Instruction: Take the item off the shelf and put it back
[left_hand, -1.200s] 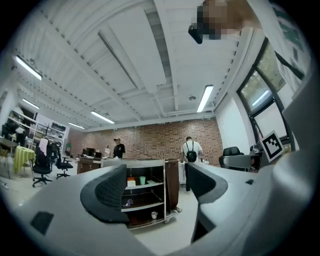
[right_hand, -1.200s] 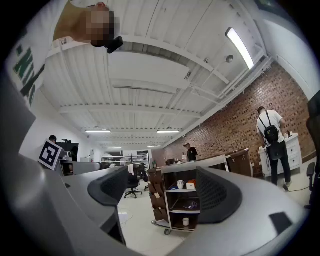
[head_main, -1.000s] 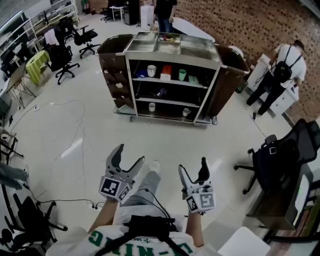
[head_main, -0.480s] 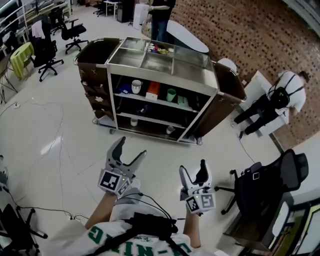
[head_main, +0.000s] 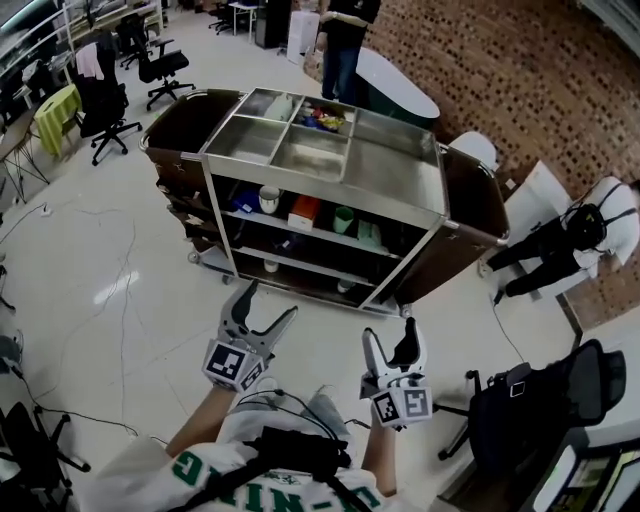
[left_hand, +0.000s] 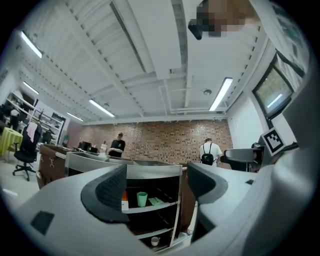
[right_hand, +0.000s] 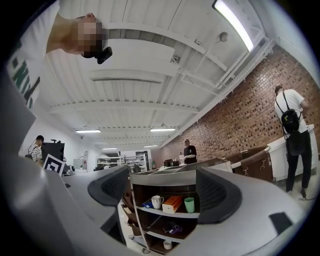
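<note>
Mug (right_hand: 156, 202), box (right_hand: 172, 204), cup (right_hand: 189, 205) on upper shelf (right_hand: 166, 213)

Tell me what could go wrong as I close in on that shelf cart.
1. The white mug, orange box and green cup stand close together on the steel cart's upper shelf; reaching for one may knock a neighbour over.
2. The black office chair stands close on the right; stepping forward could catch it.

shiny mtl cart (head_main: 400, 185), glossy flr (head_main: 110, 260)
</note>
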